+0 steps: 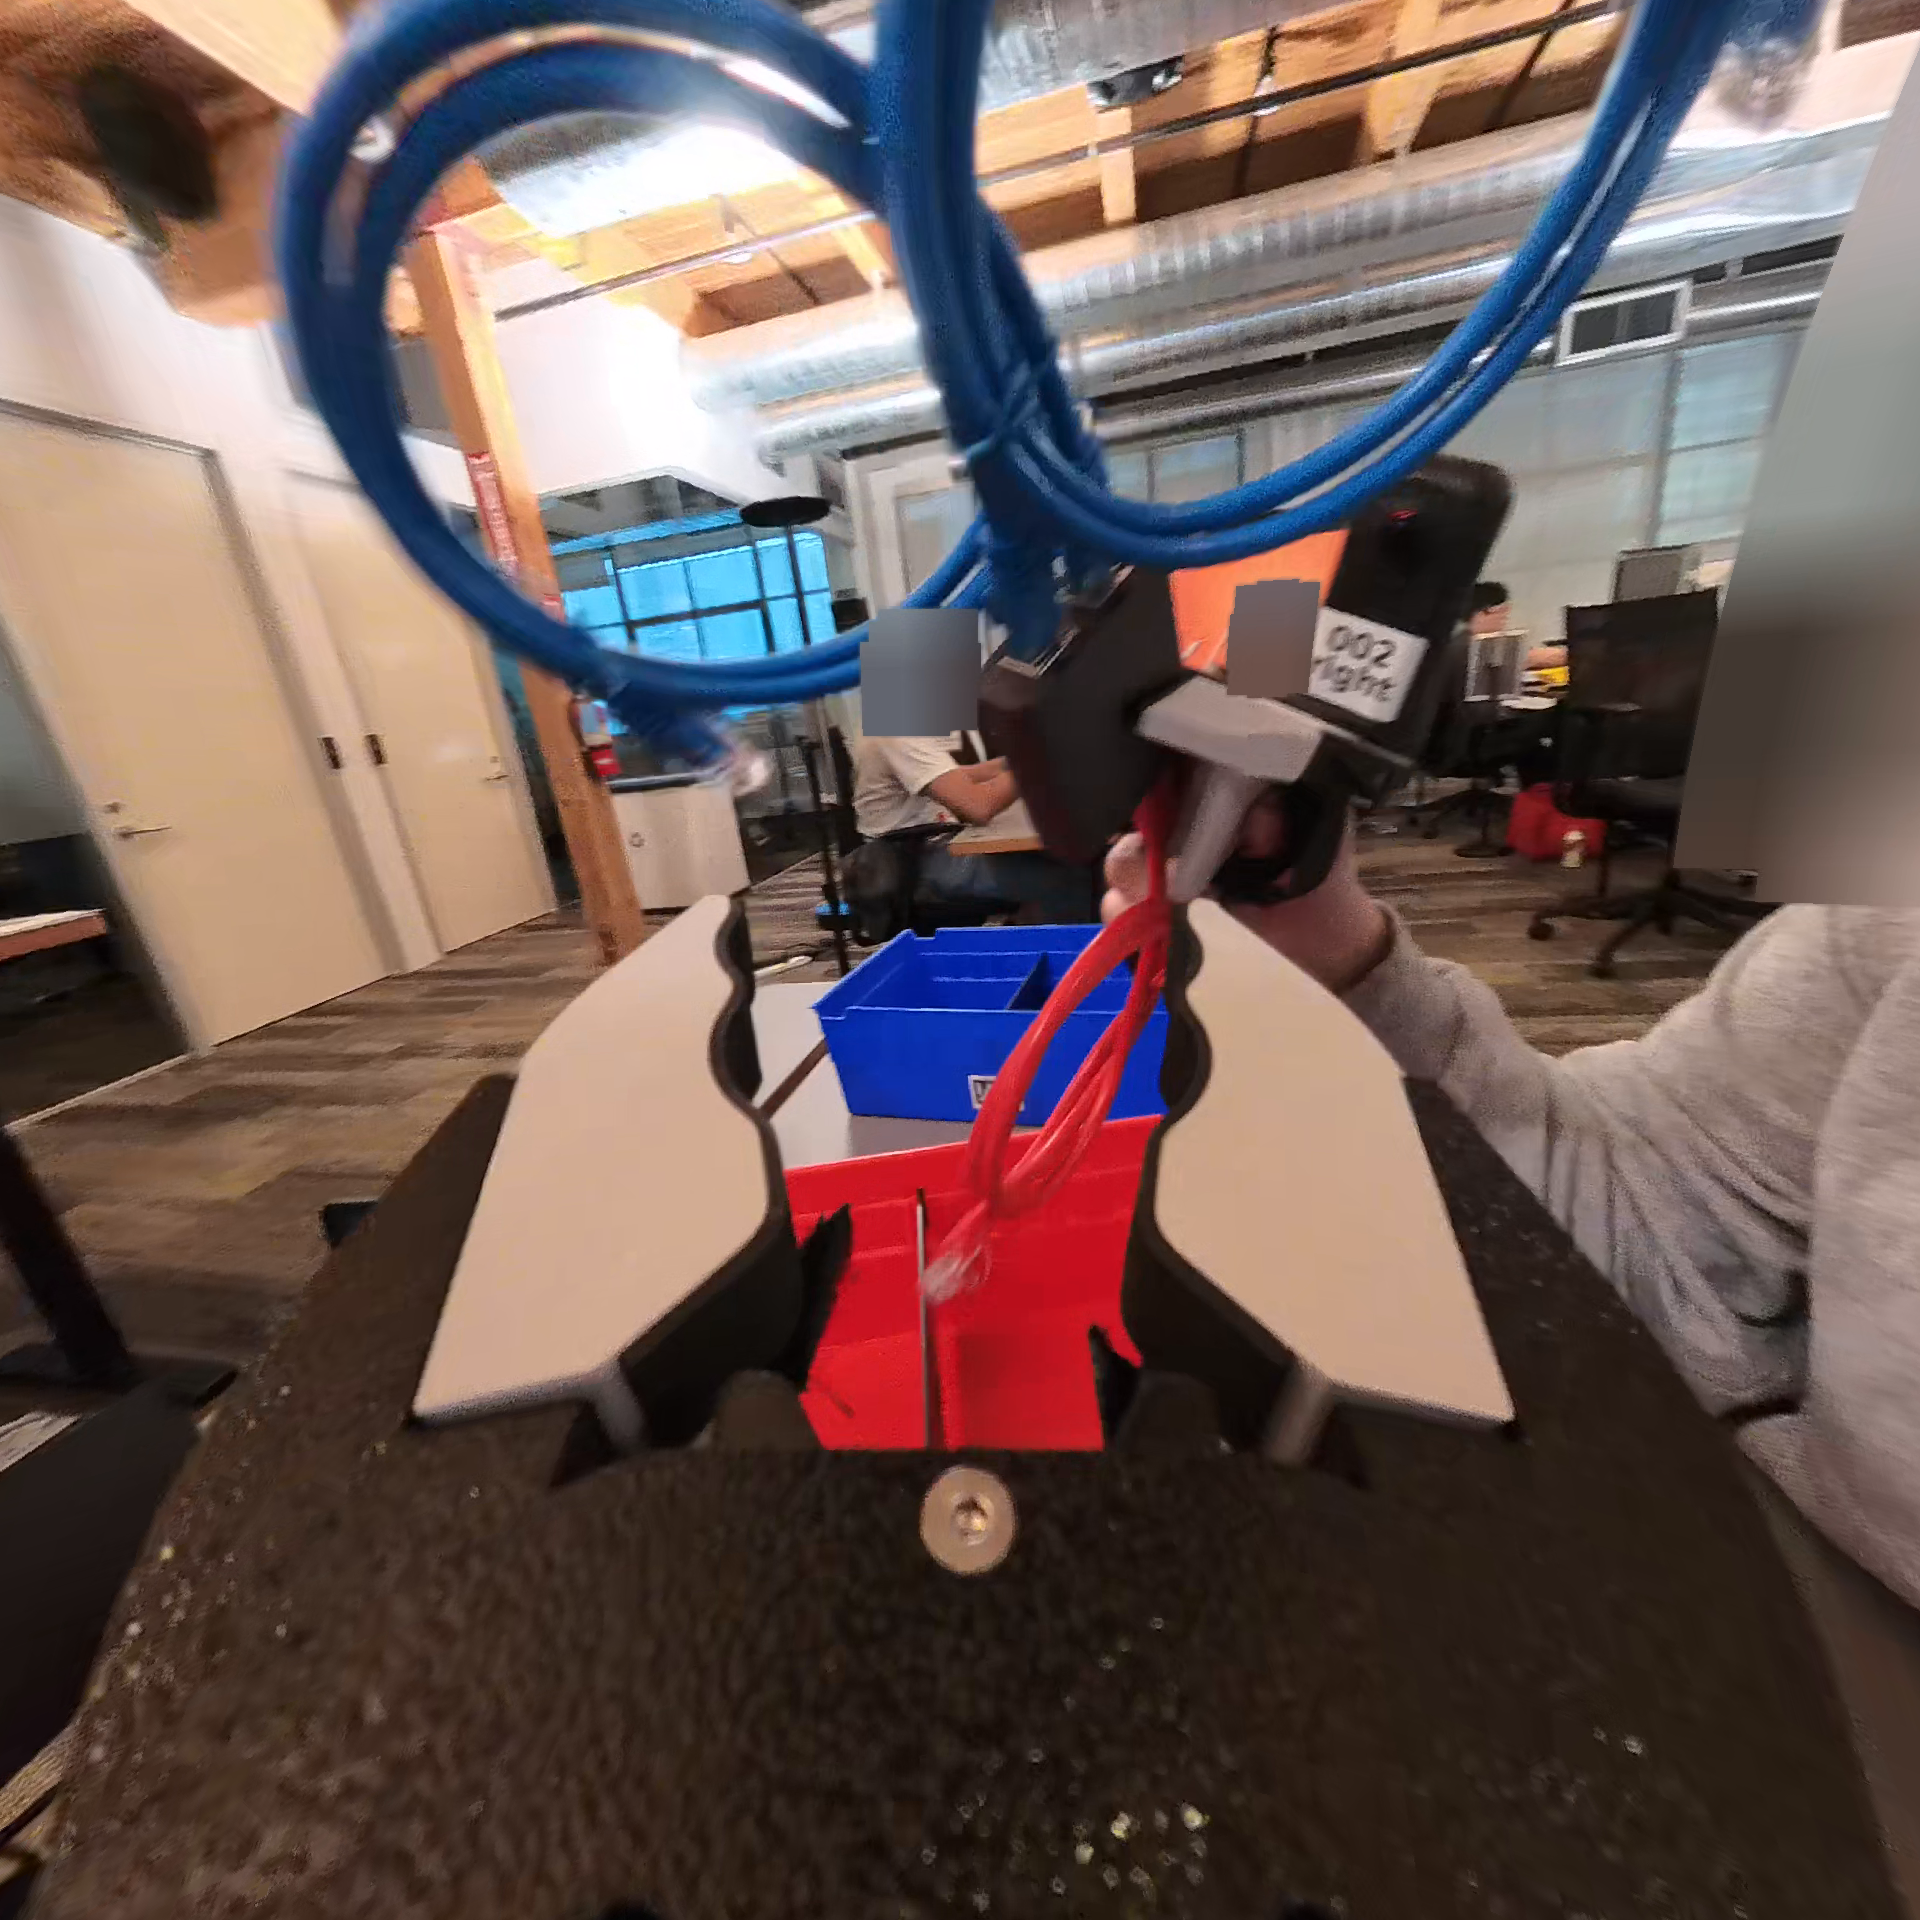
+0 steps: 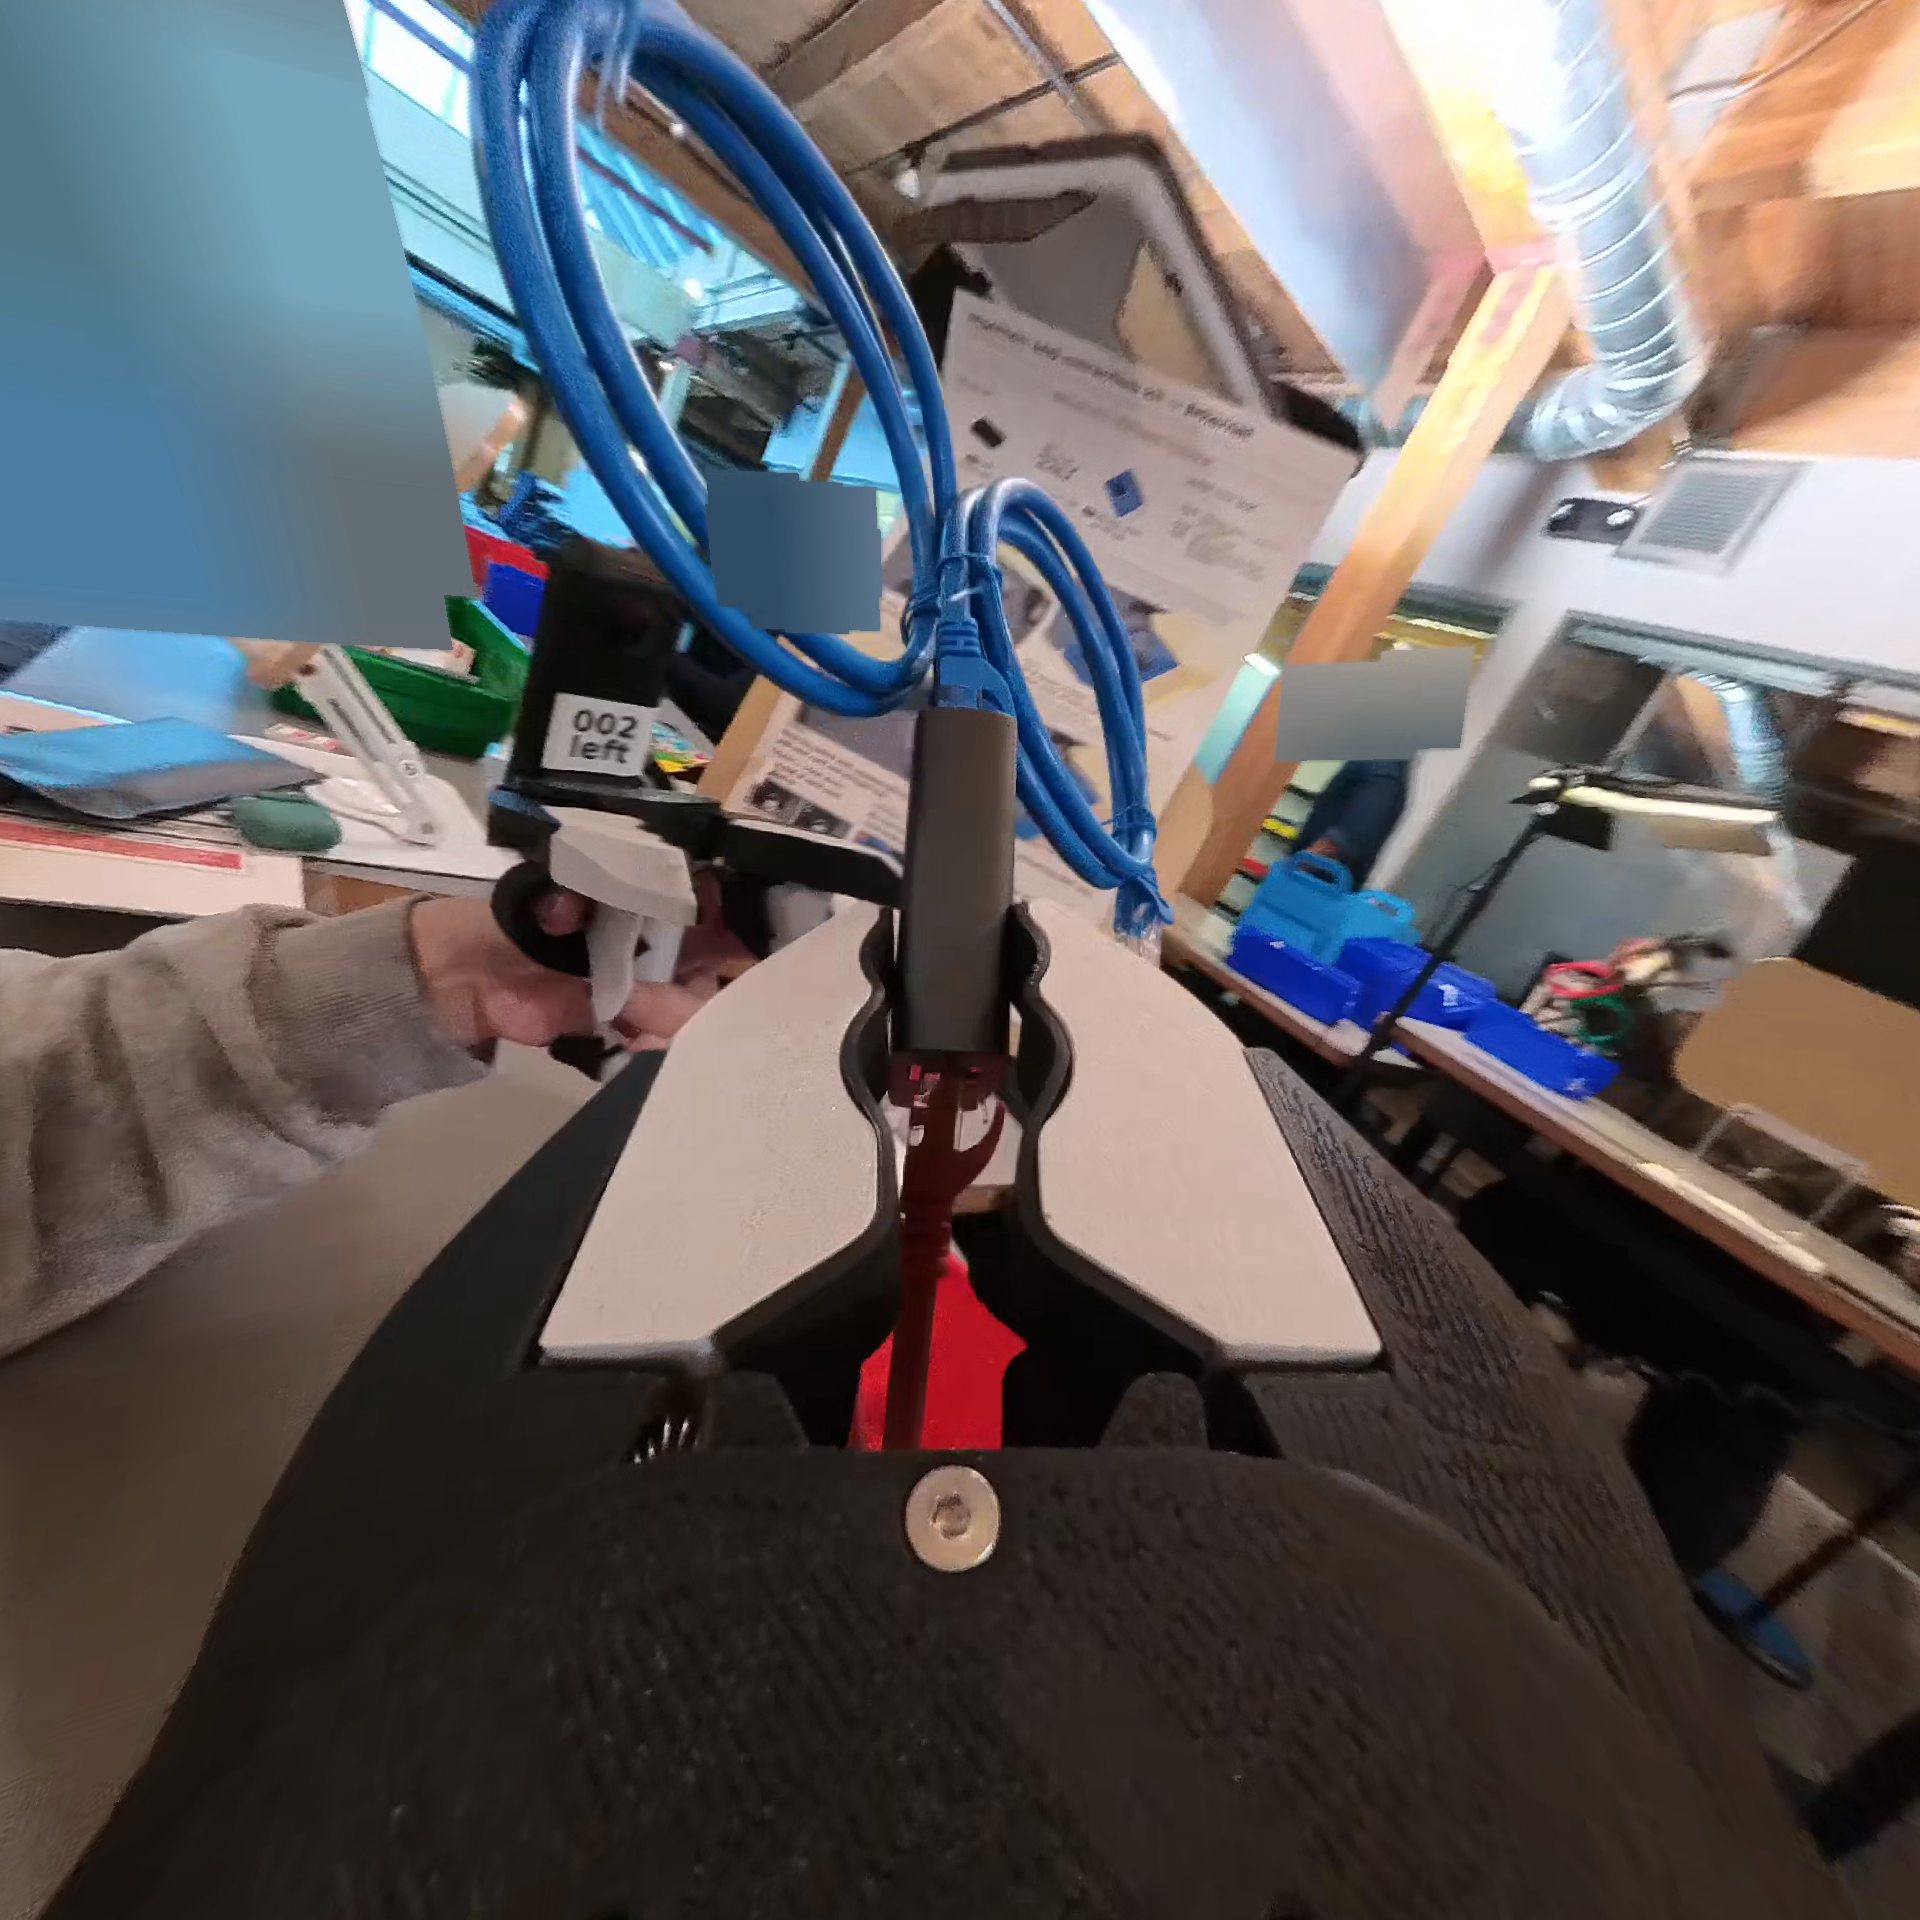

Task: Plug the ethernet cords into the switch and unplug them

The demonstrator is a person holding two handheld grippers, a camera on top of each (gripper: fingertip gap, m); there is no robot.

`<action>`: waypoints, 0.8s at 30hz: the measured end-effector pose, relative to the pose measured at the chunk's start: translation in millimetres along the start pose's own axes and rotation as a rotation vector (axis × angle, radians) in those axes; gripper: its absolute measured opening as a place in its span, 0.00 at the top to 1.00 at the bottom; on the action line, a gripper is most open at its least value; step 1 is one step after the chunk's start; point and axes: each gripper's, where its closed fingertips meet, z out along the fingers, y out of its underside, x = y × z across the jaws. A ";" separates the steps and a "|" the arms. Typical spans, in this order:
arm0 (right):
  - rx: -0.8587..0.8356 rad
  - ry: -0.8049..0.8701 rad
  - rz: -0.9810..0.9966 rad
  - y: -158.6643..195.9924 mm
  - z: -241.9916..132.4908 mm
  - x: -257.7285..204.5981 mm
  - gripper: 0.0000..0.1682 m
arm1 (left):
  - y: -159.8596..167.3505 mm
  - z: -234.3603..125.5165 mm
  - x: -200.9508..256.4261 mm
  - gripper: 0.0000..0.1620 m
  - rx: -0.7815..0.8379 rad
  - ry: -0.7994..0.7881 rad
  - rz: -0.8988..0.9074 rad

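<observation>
Right gripper [image 2: 951, 997] clamps a black coupler [image 2: 956, 873] at frame centre.
Blue cable [image 2: 665, 416] loops above, red cable [image 1: 1070, 1081] dangles below (both limp, light); left gripper [image 1: 961, 1039] gapes wide, empty; grip the rigid coupler.

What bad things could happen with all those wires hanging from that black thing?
The right gripper pinches only a black coupler, so the plugs could perhaps pull out. The big blue cable loops swing high and might snag on the left gripper, which is open and holds nothing. The red cable dangles over the red bin, near its divider, and could catch there.
</observation>
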 end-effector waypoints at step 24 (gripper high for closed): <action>-0.434 0.450 -0.356 -13.1 -253.4 134.8 0.89 | 3.0 11.2 12.1 0.61 -0.069 -0.045 0.125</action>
